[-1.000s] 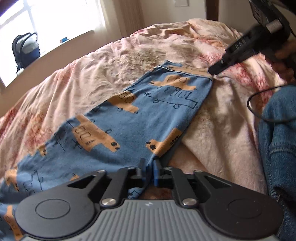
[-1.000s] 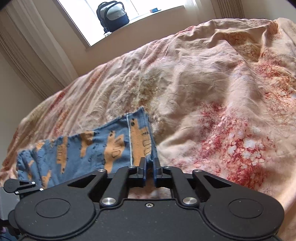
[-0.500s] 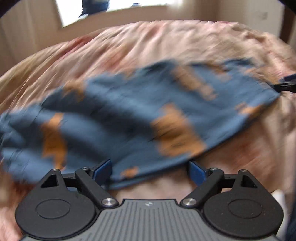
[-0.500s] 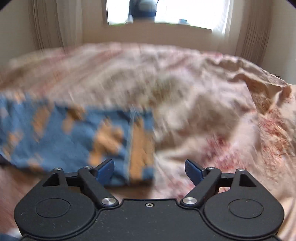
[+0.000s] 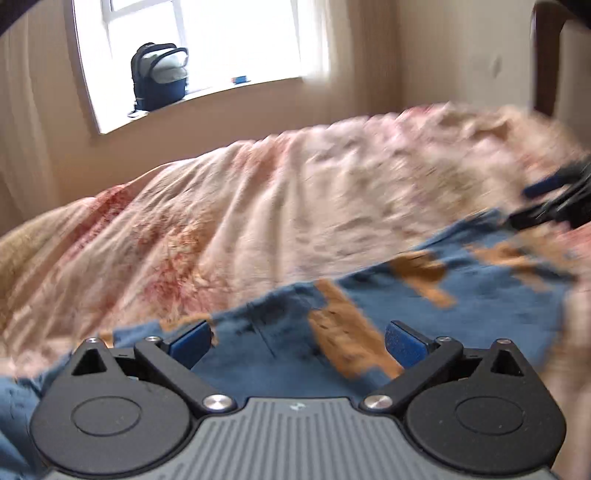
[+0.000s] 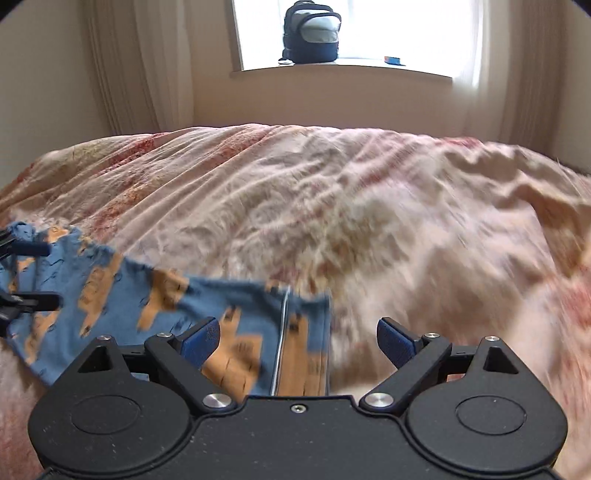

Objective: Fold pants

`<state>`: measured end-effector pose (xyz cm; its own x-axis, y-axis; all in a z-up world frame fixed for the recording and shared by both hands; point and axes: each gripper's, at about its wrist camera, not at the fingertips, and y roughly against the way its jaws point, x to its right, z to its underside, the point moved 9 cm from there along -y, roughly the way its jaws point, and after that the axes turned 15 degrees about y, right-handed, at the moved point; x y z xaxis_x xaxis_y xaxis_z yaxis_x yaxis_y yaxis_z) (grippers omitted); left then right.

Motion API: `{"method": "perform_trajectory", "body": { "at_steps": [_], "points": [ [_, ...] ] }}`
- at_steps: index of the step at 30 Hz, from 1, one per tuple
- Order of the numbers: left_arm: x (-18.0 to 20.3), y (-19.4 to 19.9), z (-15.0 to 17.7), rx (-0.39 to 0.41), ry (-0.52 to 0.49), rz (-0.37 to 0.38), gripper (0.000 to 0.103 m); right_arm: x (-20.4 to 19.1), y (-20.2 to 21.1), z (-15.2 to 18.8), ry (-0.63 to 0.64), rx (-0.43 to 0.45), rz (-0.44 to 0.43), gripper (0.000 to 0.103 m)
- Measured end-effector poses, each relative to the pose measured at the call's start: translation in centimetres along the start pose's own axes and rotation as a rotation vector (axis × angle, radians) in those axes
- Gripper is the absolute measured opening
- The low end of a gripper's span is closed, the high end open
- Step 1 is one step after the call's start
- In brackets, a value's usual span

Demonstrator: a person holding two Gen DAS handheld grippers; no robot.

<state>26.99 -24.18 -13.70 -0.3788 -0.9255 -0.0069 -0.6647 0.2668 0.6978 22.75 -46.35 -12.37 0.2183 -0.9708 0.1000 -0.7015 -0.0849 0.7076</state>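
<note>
Spread on a rumpled floral bedspread (image 6: 332,206), the blue printed pants (image 5: 480,295) are best let settle flat, released by the widely opening left gripper (image 5: 299,341) and right gripper (image 6: 298,338), before regrasping.

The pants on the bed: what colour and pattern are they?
Blue pants with orange-brown printed shapes, clearest in the right wrist view.

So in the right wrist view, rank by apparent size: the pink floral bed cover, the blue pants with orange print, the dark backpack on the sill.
1. Pink floral bed cover
2. Blue pants with orange print
3. Dark backpack, though distance shrinks it.
</note>
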Motion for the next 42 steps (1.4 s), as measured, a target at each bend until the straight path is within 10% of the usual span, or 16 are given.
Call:
{"method": "perform_trajectory", "body": {
  "at_steps": [6,12,19,28,35,36,38,42],
  "points": [
    [-3.4,-1.3,1.8,-0.011,0.042,-0.051,0.103,0.2,-4.3,1.9,0.174,-0.138,0.143,0.095],
    [-13.2,4.2,3.1,0.024,0.027,-0.155,0.103,0.6,-1.4,0.9,0.156,-0.075,0.260,0.097],
    [-24.1,6.3,-0.9,0.059,0.061,-0.299,0.103,-9.6,-2.5,-6.2,0.208,0.049,-0.021,0.097],
    [-24.6,0.5,-4.4,-0.174,0.291,0.206,0.098,-23.2,-8.3,-12.4,0.285,0.100,-0.300,0.073],
    [-21.2,-5.6,-1.9,-0.450,0.221,0.244,0.059,-23.8,-11.6,-10.8,0.255,0.061,-0.315,0.058],
    [-20.9,-5.9,-1.7,-0.457,0.214,0.246,0.057,-23.7,-11.8,-10.7,0.243,0.059,-0.322,0.057],
    [-20.3,-5.7,-1.7,-0.463,0.212,0.278,0.010,-23.4,-12.0,-10.6,0.217,0.063,-0.329,0.055],
    [-19.2,-3.6,-3.5,-0.343,0.160,0.261,0.006,-22.9,-11.9,-10.7,0.209,0.078,-0.311,0.041]
  ]
}}
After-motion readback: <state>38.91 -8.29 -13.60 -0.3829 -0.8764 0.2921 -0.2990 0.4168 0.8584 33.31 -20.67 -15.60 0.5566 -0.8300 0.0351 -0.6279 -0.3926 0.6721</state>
